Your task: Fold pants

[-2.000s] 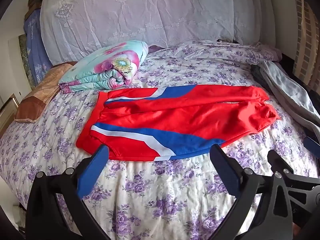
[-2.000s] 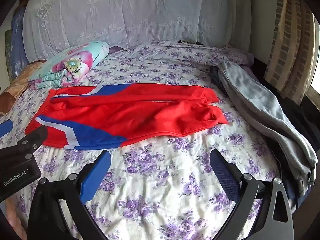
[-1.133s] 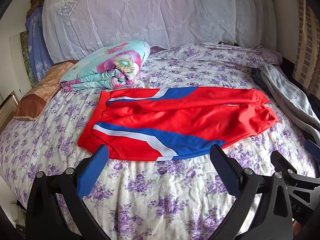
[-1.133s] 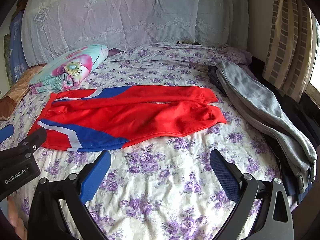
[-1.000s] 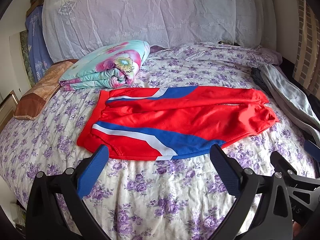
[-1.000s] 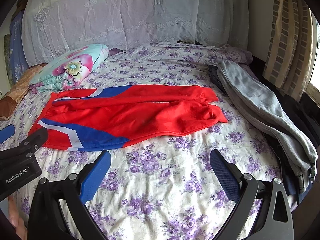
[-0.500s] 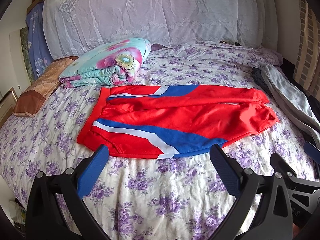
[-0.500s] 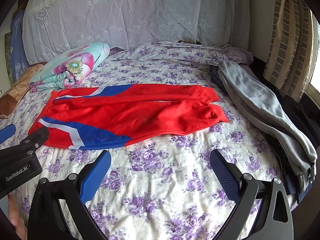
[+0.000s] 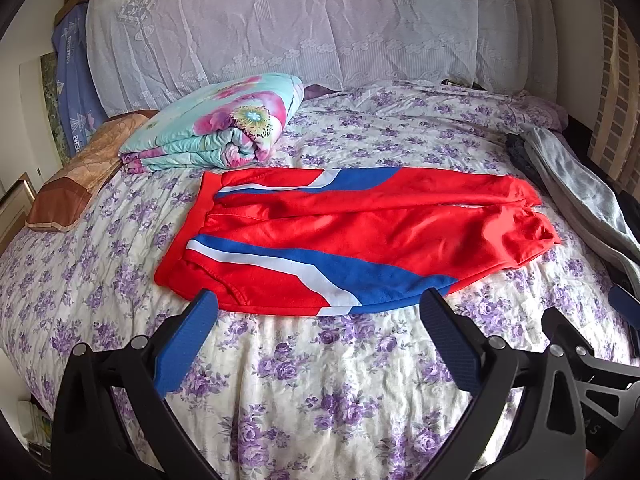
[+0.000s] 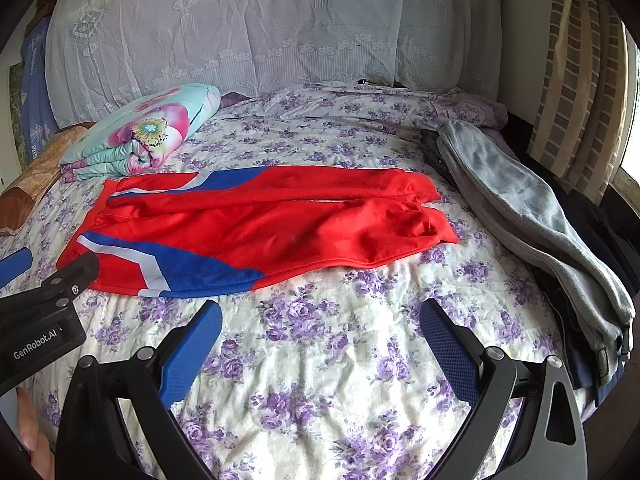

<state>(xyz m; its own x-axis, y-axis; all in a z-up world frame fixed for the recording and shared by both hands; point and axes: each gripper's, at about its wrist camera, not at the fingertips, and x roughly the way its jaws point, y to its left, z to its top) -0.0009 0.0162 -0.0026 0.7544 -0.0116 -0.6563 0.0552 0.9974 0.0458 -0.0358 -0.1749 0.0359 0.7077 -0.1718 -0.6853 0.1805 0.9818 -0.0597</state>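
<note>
Red pants (image 9: pixel 360 236) with blue and white stripes lie spread flat across the middle of the bed (image 9: pixel 320 380), waistband left, both legs running right. The floral purple sheet (image 10: pixel 320 360) under them is wrinkled. A rolled flowered quilt (image 9: pixel 216 124) sits behind the waistband, grey clothes (image 10: pixel 520 208) along the right edge, a lace cloth (image 9: pixel 300 24) over the headboard, a curtain (image 10: pixel 580 92) at far right. The left gripper (image 9: pixel 318 320) and right gripper (image 10: pixel 320 328) both hover spread wide, holding nothing, just short of the pants' near hem. The grey pile's far end is cut off.
</note>
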